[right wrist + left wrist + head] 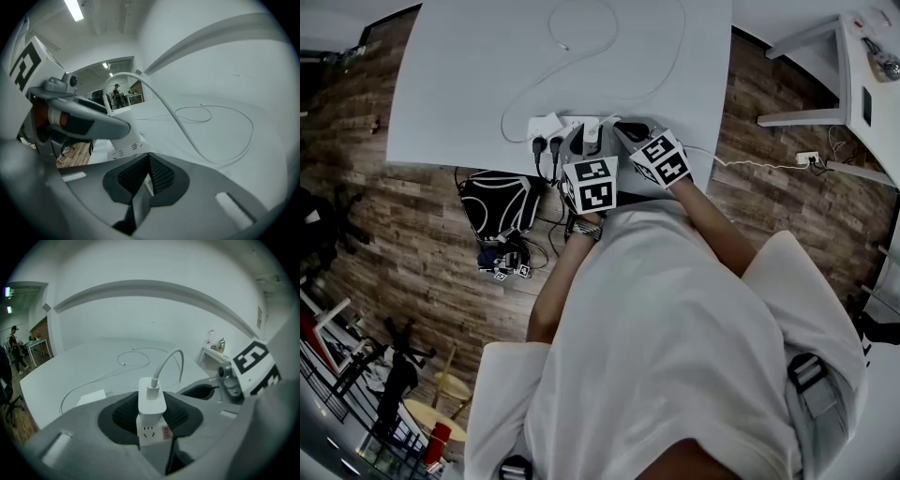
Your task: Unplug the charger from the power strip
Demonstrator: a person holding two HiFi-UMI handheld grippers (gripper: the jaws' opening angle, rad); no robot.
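A white power strip [567, 125] lies along the near edge of the white table [469, 84]. A white charger [592, 132] stands plugged into it, and its white cable [652, 89] loops away over the table. In the left gripper view the charger [151, 401] rises from the strip's end [150, 432], between the black pads. My left gripper [151, 405] is shut on the charger. My right gripper [148, 174] sits just right of it, its pads closed on a thin white edge that looks like the strip's end; the strip [125, 145] runs off to the left.
Two black plugs [546, 146] sit in the strip's left part, their cords dropping to the floor. A black bag [497, 202] lies on the wooden floor under the table edge. A second white cable [581, 42] loops across the table. Another white table [862, 66] stands at the right.
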